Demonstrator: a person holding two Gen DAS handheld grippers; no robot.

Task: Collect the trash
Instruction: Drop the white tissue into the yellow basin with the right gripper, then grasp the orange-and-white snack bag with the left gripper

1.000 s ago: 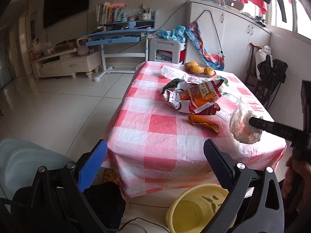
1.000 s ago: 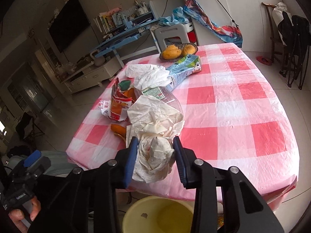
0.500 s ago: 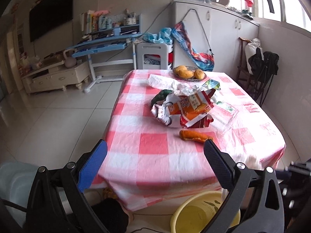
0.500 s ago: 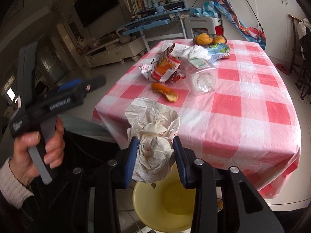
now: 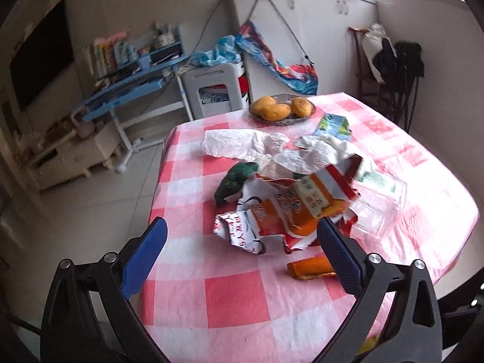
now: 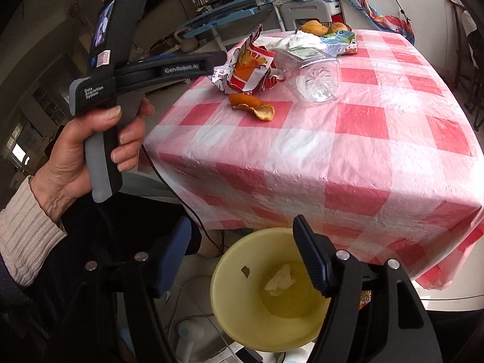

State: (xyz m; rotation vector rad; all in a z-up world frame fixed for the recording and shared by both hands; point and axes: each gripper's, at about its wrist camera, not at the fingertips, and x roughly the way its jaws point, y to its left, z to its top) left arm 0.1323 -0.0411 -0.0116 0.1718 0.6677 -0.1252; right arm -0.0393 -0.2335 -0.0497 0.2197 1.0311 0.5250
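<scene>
— Below the counter edge, right tongs (image 6: 242, 260): spread wide, nothing between the pads, hanging over a yellow basin (image 6: 257, 311) on the floor
— Inside the basin?
— Crumpled pale wad of paper (image 6: 279, 279) lying near the bottom, plus a small dark scrap stuck to the inner wall
— And on the counter (image 6: 360, 163)?
— Covered with a red-and-white checked cloth. Near the front corner, orange peel (image 6: 252, 107), apart from everything but close to a torn red-and-orange snack bag (image 6: 248, 66) just behind. Beside the bag, a clear plastic bottle (image 6: 317, 81) on its side, base facing the right camera. Farther back, white crumpled paper (image 5: 257, 148), a green-and-blue carton (image 5: 334, 125) and a plate of yellow fruit (image 5: 281, 109) at the far edge
— Left tongs (image 5: 242, 257)?
— Also wide apart and empty, held above the near part of the counter, aimed at the snack bag; bag between the two pads in the left view, not touched. Peel partly hidden behind the right-hand pad there
— Anything else near the bag?
— Dark green crumpled thing (image 5: 236, 180) touching the bag's far-left side
— Left hand (image 6: 93, 151)?
— Wrapped around the grey handle of the left tool, cream knitted cuff at the wrist, up at counter height and off to the side of the basin
</scene>
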